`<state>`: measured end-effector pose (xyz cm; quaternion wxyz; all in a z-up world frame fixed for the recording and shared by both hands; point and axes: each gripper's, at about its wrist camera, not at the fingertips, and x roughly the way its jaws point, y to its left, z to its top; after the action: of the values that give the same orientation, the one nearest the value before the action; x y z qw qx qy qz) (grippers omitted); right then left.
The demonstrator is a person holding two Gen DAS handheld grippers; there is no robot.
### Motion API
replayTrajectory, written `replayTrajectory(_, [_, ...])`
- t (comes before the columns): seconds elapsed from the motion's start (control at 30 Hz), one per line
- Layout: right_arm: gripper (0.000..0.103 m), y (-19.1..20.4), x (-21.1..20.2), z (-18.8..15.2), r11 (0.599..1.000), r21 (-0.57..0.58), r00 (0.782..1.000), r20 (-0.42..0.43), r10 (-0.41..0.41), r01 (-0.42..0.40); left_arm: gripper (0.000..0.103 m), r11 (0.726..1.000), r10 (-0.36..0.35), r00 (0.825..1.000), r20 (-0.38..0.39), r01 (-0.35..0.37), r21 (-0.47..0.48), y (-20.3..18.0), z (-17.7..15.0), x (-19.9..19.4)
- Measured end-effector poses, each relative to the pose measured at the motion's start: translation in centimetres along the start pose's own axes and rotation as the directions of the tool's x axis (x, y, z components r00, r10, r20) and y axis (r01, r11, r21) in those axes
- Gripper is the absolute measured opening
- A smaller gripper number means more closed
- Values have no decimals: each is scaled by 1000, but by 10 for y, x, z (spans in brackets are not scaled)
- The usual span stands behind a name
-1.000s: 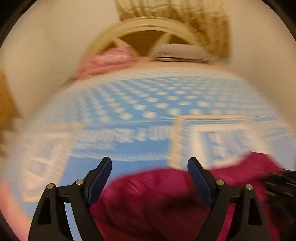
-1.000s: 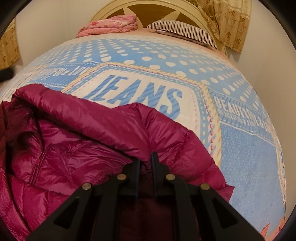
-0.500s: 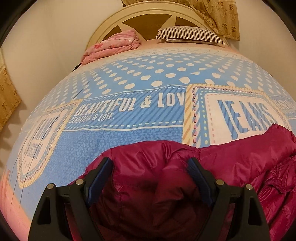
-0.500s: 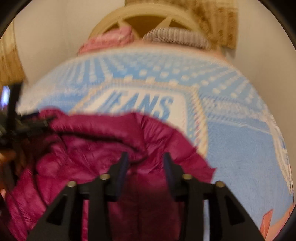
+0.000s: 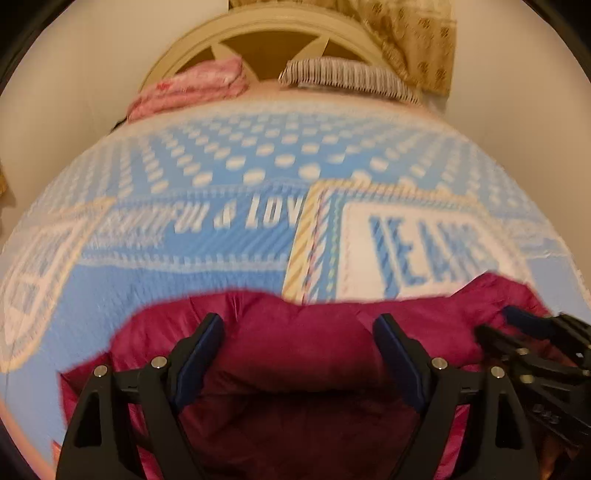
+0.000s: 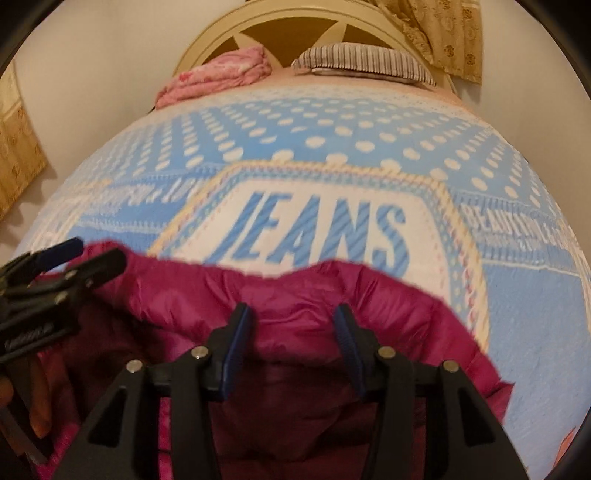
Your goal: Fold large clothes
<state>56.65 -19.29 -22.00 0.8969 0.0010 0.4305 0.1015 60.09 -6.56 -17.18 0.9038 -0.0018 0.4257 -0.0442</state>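
Note:
A magenta puffer jacket (image 5: 295,332) lies bunched at the near end of a bed with a blue "JEANS" cover (image 5: 229,236). My left gripper (image 5: 299,332) is open, its jaws spread over the jacket's left part, with fabric between them. My right gripper (image 6: 291,325) is open over the jacket (image 6: 306,295) at its right part, jaws apart with fabric between them. The right gripper shows at the right edge of the left wrist view (image 5: 532,332). The left gripper shows at the left edge of the right wrist view (image 6: 62,258).
A folded pink blanket (image 6: 218,77) and a striped pillow (image 6: 365,62) lie at the head of the bed against a cream headboard (image 6: 291,22). Patterned curtains (image 6: 447,33) hang at the far right. Walls flank the bed on both sides.
My right gripper was shut on the jacket one second ago and has opened wider. My left gripper has stayed open and moved over the jacket, closer to the right gripper.

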Motion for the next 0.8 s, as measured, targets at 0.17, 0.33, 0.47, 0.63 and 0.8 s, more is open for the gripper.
replayTrajectory(0.17, [51, -3, 3, -10, 1000, 5, 1000, 7, 4, -4, 84, 999, -18, 1000, -6, 18, -29, 4, -7, 12])
replayTrajectory(0.33, [51, -5, 9, -12, 1000, 11, 1000, 13, 15, -15, 85, 1000, -8, 1000, -20, 8, -18, 3, -13, 22])
replayTrajectory(0.47, [51, -7, 13, -16, 1000, 18, 1000, 26, 15, -16, 87, 999, 32, 999, -22, -32, 19, -4, -14, 25])
replayTrajectory(0.63, [51, -1, 20, -16, 1000, -7, 1000, 22, -18, 19, 89, 999, 46, 998, -33, -45, 31, -6, -14, 30])
replayTrajectory(0.8, [51, 1, 21, -17, 999, -18, 999, 22, -36, 36, 91, 999, 45, 998, -39, -44, 31, -6, -16, 32])
